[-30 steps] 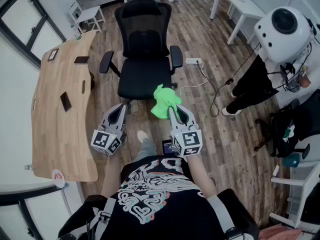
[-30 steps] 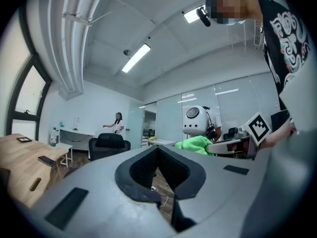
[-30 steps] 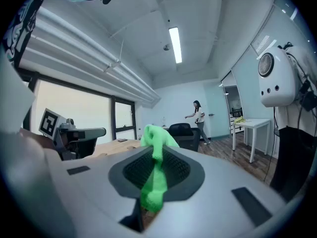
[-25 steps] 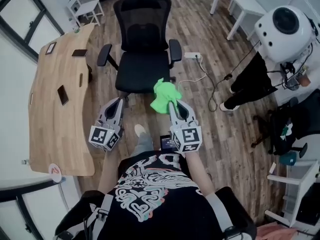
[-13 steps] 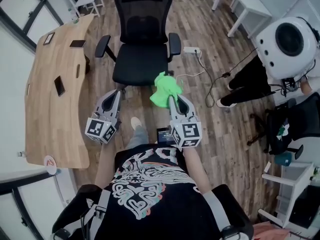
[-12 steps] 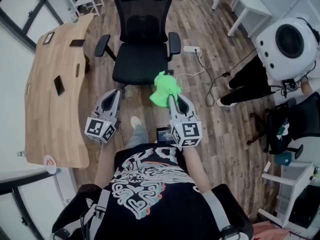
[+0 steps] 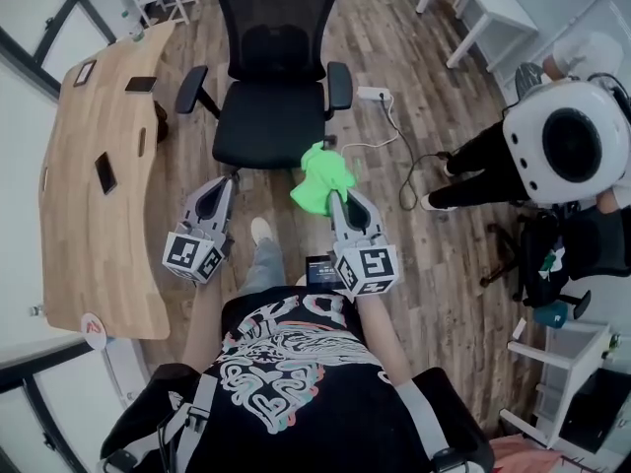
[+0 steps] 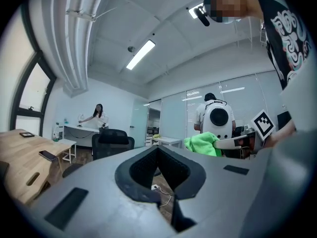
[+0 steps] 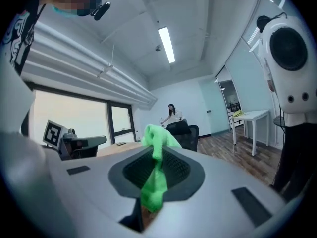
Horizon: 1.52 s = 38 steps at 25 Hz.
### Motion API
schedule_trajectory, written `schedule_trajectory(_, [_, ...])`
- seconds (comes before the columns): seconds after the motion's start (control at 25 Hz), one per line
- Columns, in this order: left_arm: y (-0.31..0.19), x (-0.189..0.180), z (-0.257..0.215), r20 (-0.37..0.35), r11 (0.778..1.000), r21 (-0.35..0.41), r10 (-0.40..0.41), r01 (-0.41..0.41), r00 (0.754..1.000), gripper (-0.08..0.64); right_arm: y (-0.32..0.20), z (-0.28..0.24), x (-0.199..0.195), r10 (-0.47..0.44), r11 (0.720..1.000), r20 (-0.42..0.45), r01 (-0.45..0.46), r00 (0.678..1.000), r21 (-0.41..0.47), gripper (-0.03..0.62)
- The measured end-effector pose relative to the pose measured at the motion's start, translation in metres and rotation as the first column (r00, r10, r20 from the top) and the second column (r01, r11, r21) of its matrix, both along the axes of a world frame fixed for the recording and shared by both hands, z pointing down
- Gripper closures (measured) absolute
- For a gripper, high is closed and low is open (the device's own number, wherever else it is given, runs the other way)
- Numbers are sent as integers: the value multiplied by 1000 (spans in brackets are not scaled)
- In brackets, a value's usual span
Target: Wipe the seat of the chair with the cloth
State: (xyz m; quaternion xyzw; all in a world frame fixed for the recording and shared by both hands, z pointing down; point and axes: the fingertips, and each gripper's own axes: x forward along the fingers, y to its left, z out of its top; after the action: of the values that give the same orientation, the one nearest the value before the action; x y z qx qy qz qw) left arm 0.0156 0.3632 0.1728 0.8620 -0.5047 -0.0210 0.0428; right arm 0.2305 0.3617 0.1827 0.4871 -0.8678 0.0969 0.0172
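Right tongs (image 7: 333,197): closed on the green cloth (image 7: 321,175), which bunches above the tips and trails down between the jaws. Left tongs (image 7: 219,185): jaws together, nothing between them, held level with the right pair.

Cloth position: in the air before the front right corner of the seat (image 7: 258,136) of the black chair (image 7: 268,28). It does not rest on the seat. The chair faces the person, armrests on both sides.

A wooden counter (image 7: 94,166) stands left of the chair, with small dark items on it.
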Motion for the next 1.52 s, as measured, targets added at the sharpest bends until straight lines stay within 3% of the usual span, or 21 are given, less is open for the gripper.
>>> schedule_trajectory(0.2, [-41,-6,14,5,1000,-12,13,-13,1000,560,-38,11,-16,-6,1000,-70,6,997,3,549])
schedule_trajectory(0.28, [-68,-19,21,25,1000,-15,7,-6,1000,560,-61,15,-26,-7,1000,-93,7,996,5,549])
schedule_trajectory(0.4, [-117,-50,22,-10,1000,-17,-25,25,1000,560,-103,16,-50,-27,999,-134,29,991,15,549])
schedule_trajectory(0.68, [-237,-102,8,87,1000,9,26,-27,996,560,-221,10,-106,-3,1000,-118,6,993,25,549])
schedule_trajectory(0.96, [-302,-145,33,74,998,-48,50,-47,996,560,-292,32,-142,23,999,-155,-27,988,-24,549])
schedule_trajectory(1.16, [-335,-147,46,66,995,-74,70,-65,995,560,-318,35,-148,29,999,-166,-34,986,-25,549])
schedule_trajectory(1.52, [-383,-115,61,87,994,-96,56,-47,995,560,-364,50,-126,-4,999,-178,-2,984,-33,549])
